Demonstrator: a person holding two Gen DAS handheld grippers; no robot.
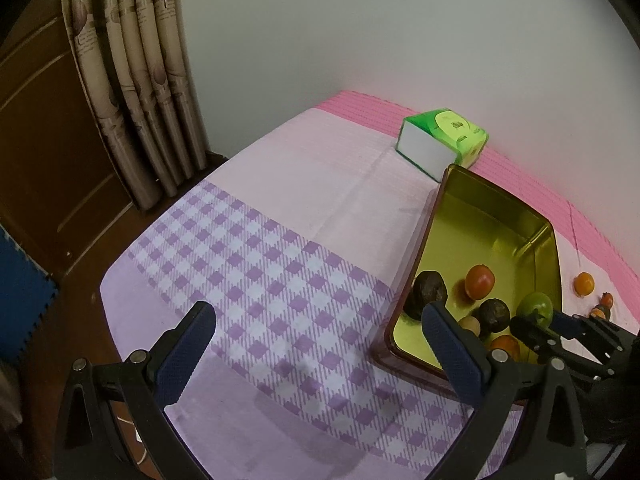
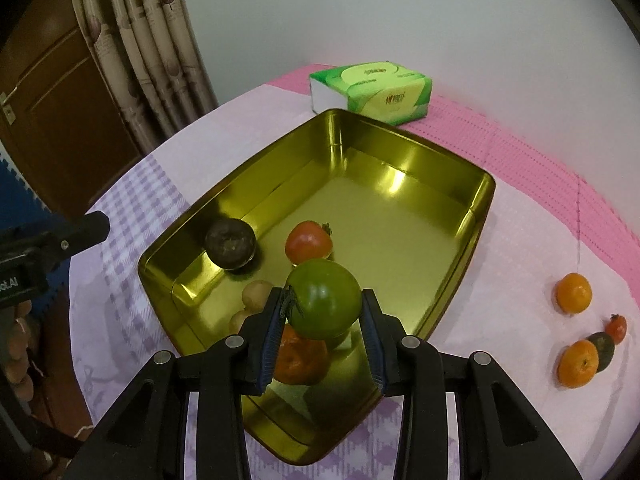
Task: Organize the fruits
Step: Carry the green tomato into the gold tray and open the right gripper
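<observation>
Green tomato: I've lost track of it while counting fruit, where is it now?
The green tomato is gripped by the right gripper above the gold tin, near end, over an orange.

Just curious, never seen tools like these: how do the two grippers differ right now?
The right gripper is clamped on a green tomato above the gold tin; the left gripper is open, empty, over the checked cloth beside it. Both have blue pads.
</observation>
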